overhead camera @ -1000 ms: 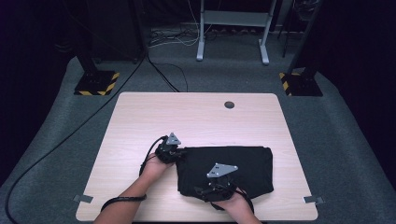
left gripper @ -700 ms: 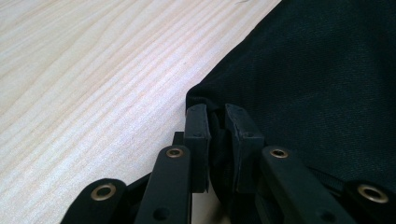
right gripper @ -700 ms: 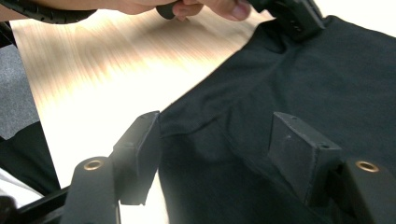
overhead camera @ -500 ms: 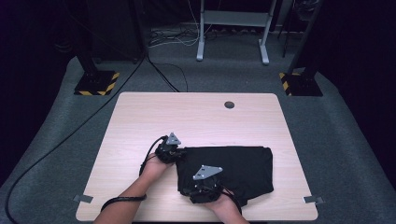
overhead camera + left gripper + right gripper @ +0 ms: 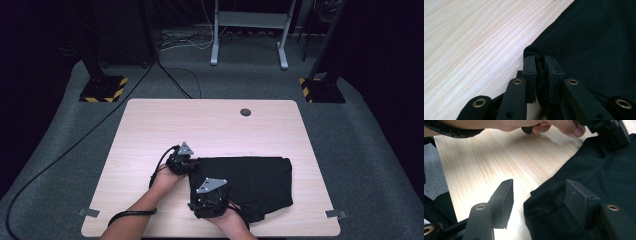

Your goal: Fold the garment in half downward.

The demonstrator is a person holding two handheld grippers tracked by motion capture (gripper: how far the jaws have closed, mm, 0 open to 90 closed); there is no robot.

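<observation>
High view, read from left to right: the pale wood-grain worktop (image 5: 150, 130) has a wide bare stretch from 9 to 12 o'clock, with open room along its left edge and all across the far half up to a small dark round grommet (image 5: 245, 112) near 12 o'clock. Two grey tape tabs (image 5: 88, 213) sit at the near corners. Around the worktop lies grey carpet, with hazard-striped stand bases (image 5: 104, 89) at 10 and 2 o'clock.

Just left of centre, the left gripper (image 5: 181, 162) rests at the folded black garment's (image 5: 250, 180) far-left corner. In the left gripper view its jaws are pressed together on a bunched fold of that cloth (image 5: 540, 72), a dark, finely woven fabric against smooth, streaked wood.

The garment is a roughly rectangular folded slab spreading from centre toward 4 o'clock, its right edge well short of the worktop's right rim.

At 6 o'clock the right gripper (image 5: 207, 200) sits over the garment's near-left corner. In the right gripper view its jaws stand apart and have just been closing: one pad (image 5: 503, 195) over bare wood, the other (image 5: 580, 200) over the cloth, with the garment's edge (image 5: 534, 195) between them, not yet pinched.
</observation>
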